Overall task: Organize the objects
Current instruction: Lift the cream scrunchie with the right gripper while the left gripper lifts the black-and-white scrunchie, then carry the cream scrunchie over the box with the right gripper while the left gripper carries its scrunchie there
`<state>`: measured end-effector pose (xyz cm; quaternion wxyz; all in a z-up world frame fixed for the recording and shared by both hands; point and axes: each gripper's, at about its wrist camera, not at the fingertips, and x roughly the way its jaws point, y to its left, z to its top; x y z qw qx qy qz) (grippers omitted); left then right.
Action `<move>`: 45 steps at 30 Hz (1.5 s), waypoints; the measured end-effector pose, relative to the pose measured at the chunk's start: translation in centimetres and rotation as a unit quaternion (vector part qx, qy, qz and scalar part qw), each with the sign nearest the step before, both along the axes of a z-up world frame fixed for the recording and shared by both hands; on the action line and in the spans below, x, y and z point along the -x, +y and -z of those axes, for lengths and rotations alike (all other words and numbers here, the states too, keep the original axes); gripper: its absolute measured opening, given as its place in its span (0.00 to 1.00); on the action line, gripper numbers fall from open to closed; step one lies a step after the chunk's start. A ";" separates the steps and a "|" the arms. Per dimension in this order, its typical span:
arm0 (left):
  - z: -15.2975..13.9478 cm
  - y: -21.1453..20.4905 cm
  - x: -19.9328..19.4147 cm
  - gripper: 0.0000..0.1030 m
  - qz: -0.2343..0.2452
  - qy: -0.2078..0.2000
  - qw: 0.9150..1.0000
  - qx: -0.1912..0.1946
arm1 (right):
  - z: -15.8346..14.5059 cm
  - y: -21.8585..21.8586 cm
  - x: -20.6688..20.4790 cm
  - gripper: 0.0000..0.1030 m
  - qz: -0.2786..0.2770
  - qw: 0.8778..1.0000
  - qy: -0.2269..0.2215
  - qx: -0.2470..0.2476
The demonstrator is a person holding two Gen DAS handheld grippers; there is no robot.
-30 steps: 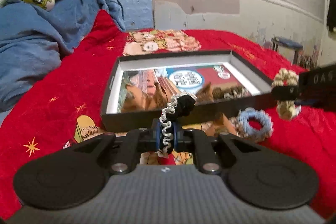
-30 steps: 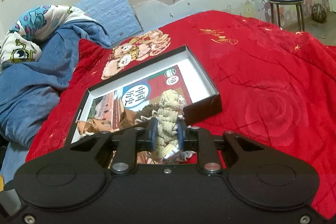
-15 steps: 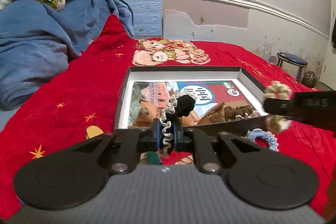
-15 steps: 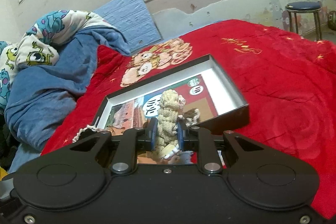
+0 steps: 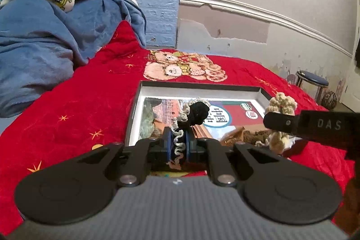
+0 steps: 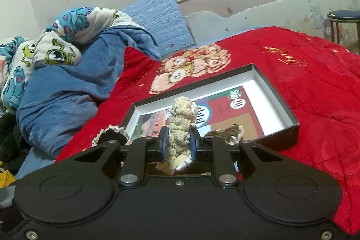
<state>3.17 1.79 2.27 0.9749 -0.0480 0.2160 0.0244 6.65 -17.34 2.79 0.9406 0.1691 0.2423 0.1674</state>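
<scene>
Left wrist view: black scrunchie with pale ruffled edge, clenched in left claw, over the box.

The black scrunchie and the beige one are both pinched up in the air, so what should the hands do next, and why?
Probably carry both forward a little over the open box, then let go. The left gripper is shut on the black scrunchie and the right gripper on the beige scrunchie, both near the box's front edge. Other knitted pieces already lie inside.

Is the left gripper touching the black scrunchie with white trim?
Touching. In the left wrist view, the left gripper is shut on the black scrunchie, blue pads pressing both sides.
</scene>
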 end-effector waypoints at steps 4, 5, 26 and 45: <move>-1.0 0.7 -0.8 0.14 0.001 -0.015 1.000 0.008 | -1.0 0.6 -0.4 0.19 -0.025 0.999 -0.010 -0.020; -1.3 0.9 -1.0 0.14 0.000 -0.018 1.000 0.010 | -1.4 0.7 -0.6 0.19 -0.030 0.999 -0.011 -0.030; -3.5 9.1 -9.2 0.14 0.003 -0.020 0.998 0.062 | -1.9 8.3 -12.1 0.19 -0.009 0.997 0.046 -0.056; 1.1 6.1 -11.8 0.14 0.009 0.080 0.995 0.051 | 2.4 8.3 -13.8 0.19 0.029 0.995 0.089 -0.027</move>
